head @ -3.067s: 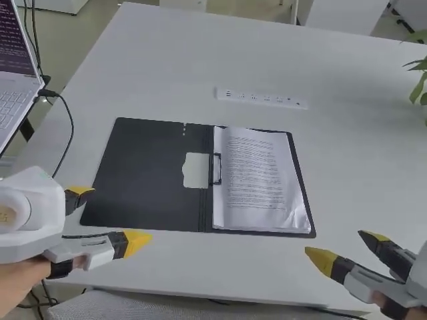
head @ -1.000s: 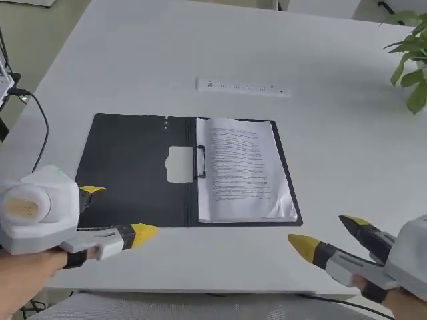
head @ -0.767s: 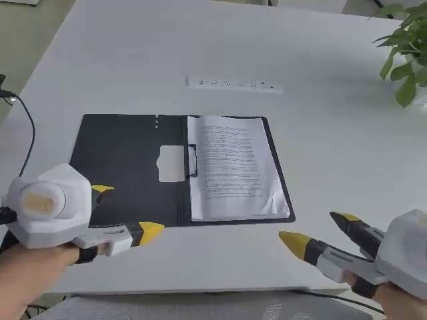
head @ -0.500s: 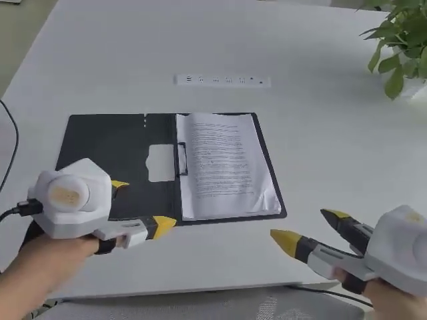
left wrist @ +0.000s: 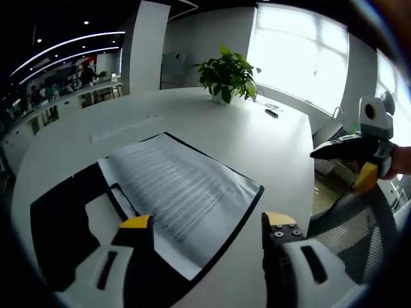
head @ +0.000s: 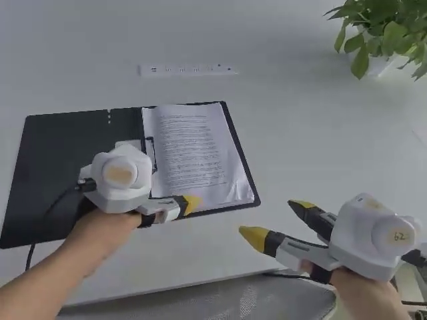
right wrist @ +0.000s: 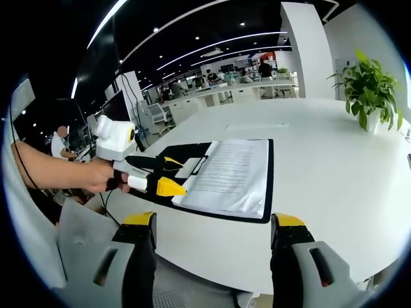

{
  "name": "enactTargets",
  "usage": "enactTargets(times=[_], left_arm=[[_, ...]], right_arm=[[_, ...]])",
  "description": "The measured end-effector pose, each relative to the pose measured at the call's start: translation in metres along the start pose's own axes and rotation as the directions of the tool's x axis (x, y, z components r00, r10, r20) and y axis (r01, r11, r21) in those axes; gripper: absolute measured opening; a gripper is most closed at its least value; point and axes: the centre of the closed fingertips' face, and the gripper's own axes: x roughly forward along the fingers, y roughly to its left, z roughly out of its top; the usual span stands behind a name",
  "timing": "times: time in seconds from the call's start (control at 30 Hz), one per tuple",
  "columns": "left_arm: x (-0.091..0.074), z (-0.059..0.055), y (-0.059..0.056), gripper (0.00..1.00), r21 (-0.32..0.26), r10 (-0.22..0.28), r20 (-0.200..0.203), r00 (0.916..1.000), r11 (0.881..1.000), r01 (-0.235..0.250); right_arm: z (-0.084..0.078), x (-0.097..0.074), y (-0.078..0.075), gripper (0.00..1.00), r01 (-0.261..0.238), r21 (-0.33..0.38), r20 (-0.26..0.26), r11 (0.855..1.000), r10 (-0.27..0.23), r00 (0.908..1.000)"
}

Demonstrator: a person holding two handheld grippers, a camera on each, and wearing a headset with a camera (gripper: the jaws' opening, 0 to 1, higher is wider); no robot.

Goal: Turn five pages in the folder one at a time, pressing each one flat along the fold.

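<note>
1. Markings: the round disc on the right gripper (head: 278,220) bears the figures "62" in the head view. The pages (head: 193,150) carry dense printed lines, too small to read. The power strip (head: 188,69) at the far side of the table (head: 300,120) shows small marks, not legible.
2. Folder (head: 67,173): lies open and flat on the white table, black inner cover to the left, the stack of pages clipped along the spine on the right half. The near right corner of the pages curls up slightly.
3. Left gripper (left wrist: 207,221): jaws wide apart, nothing between them. It hangs over the near edge of the folder beside the near left corner of the pages. In its own view one jaw lies over the folder and the other over bare table. Contact with paper or cover cannot be determined.
4. Right gripper: jaws wide apart, nothing held. It is over the near table edge, to the right of the folder and clear of it.
5. A potted plant (head: 380,30) stands at the far right of the table, well apart from the folder.
</note>
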Motion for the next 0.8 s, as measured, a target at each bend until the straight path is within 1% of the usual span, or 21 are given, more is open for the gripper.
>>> enactTargets(times=[0.03, 0.1, 0.13, 0.17, 0.2, 0.27, 0.33, 0.43, 0.5, 0.6, 0.67, 0.7, 0.73, 0.77, 0.8], left_arm=[[0.009, 0.001, -0.003, 0.68, 0.004, 0.005, -0.004, 1.0, 1.0, -0.005], [0.019, 0.002, -0.008, 0.68, 0.009, 0.005, -0.005, 1.0, 1.0, -0.005], [0.027, 0.001, -0.01, 0.68, 0.014, 0.015, -0.015, 0.9998, 1.0, -0.014], [0.032, 0.002, -0.011, 0.68, 0.022, 0.018, -0.012, 0.9998, 1.0, -0.017], [0.036, 0.004, -0.017, 0.68, 0.025, 0.023, -0.003, 0.9997, 0.999, -0.023], [0.048, 0.001, -0.018, 0.69, 0.021, 0.034, -0.014, 0.9993, 0.999, -0.034], [0.057, 0.0, -0.018, 0.7, 0.023, 0.052, -0.013, 0.9986, 0.998, -0.052], [0.066, 0.002, -0.018, 0.71, 0.021, 0.07, -0.003, 0.9975, 0.997, -0.07], [0.074, 0.005, -0.02, 0.72, 0.006, 0.085, 0.01, 0.9963, 0.996, -0.085], [0.083, 0.001, -0.023, 0.71, 0.008, 0.098, -0.007, 0.9952, 0.995, -0.097], [0.086, -0.002, -0.022, 0.7, 0.034, 0.124, -0.019, 0.9921, 0.992, -0.123], [0.088, -0.003, -0.023, 0.69, 0.036, 0.126, -0.022, 0.9917, 0.991, -0.126], [0.09, -0.004, -0.023, 0.68, 0.05, 0.135, -0.025, 0.9906, 0.99, -0.133], [0.09, -0.006, -0.021, 0.67, 0.074, 0.154, -0.03, 0.9877, 0.986, -0.151], [0.091, -0.006, -0.021, 0.65, 0.079, 0.161, -0.03, 0.9865, 0.984, -0.158]], right_arm=[[0.0, 0.0, -0.001, 0.72, 0.001, 0.003, 0.002, 1.0, -0.001, 1.0], [0.0, 0.001, -0.002, 0.71, -0.002, 0.006, 0.002, 1.0, 0.002, 1.0], [0.0, 0.001, -0.002, 0.71, -0.003, 0.005, 0.002, 1.0, 0.003, 1.0], [-0.001, 0.001, -0.004, 0.71, -0.003, 0.005, 0.0, 1.0, 0.003, 1.0], [-0.002, 0.001, -0.004, 0.71, -0.005, 0.006, 0.001, 1.0, 0.005, 1.0], [-0.003, 0.002, -0.006, 0.71, -0.005, 0.013, -0.002, 1.0, 0.005, 1.0], [-0.005, 0.001, -0.008, 0.71, -0.007, 0.018, -0.001, 1.0, 0.007, 1.0], [-0.008, 0.001, -0.009, 0.71, -0.011, 0.026, -0.005, 1.0, 0.011, 0.9999], [-0.01, 0.001, -0.009, 0.71, -0.014, 0.035, -0.004, 0.999, 0.014, 0.9999], [-0.012, 0.001, -0.008, 0.7, -0.021, 0.045, -0.002, 0.999, 0.022, 0.9998], [-0.013, 0.001, -0.008, 0.7, -0.024, 0.047, -0.003, 0.999, 0.024, 0.9997], [-0.013, 0.001, -0.008, 0.7, -0.024, 0.047, -0.002, 0.999, 0.024, 0.9997], [-0.014, 0.001, -0.007, 0.7, -0.027, 0.049, -0.002, 0.998, 0.027, 0.9996], [-0.014, 0.001, -0.007, 0.7, -0.029, 0.05, -0.003, 0.998, 0.029, 0.9996], [-0.014, 0.001, -0.008, 0.7, -0.027, 0.05, -0.003, 0.998, 0.027, 0.9996]])
